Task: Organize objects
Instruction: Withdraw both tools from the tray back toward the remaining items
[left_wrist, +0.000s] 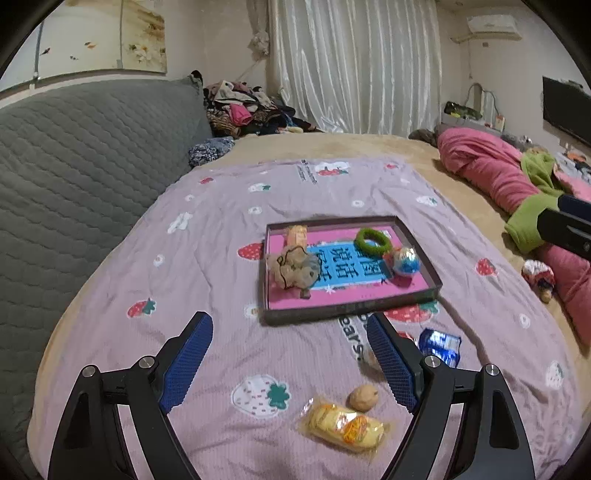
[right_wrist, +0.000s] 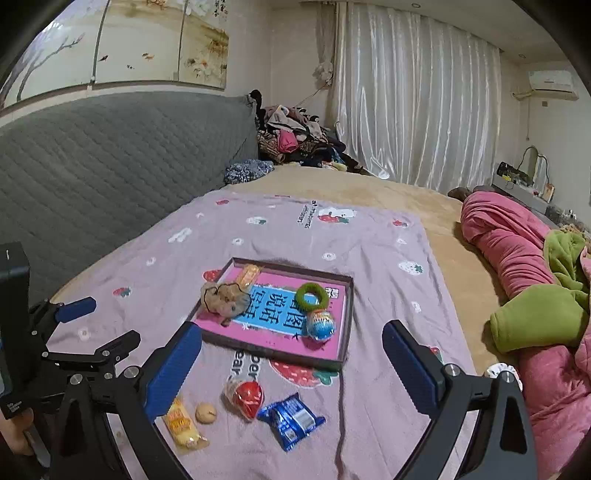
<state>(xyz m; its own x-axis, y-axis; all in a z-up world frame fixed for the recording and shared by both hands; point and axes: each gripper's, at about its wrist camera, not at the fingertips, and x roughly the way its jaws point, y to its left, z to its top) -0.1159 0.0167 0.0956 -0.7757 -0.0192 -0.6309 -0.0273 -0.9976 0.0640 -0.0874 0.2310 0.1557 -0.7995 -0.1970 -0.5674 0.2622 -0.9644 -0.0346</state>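
Note:
A shallow pink-lined tray (left_wrist: 417, 291) (right_wrist: 341, 343) lies on a lilac strawberry-print cloth. In it are a beige scrunchie (left_wrist: 293, 267) (right_wrist: 225, 297), an orange packet (left_wrist: 297, 234) (right_wrist: 248, 275), a green ring (left_wrist: 373, 240) (right_wrist: 312, 294) and a foil ball (left_wrist: 405, 261) (right_wrist: 320, 324). In front of the tray lie a yellow snack packet (left_wrist: 343, 424) (right_wrist: 181, 424), a walnut (left_wrist: 363, 398) (right_wrist: 205, 412), a red wrapped sweet (right_wrist: 247, 397) and a blue packet (left_wrist: 441, 345) (right_wrist: 291, 419). My left gripper (left_wrist: 290, 325) is open above the yellow packet and walnut. My right gripper (right_wrist: 291, 334) is open above the red sweet and blue packet.
A grey quilted headboard (left_wrist: 74, 166) runs along the left. A pink and green duvet (left_wrist: 517, 177) (right_wrist: 524, 258) is bunched at the right. A small patterned item (left_wrist: 539, 277) lies beside the duvet. Clothes (left_wrist: 243, 110) are piled at the back, by the curtain.

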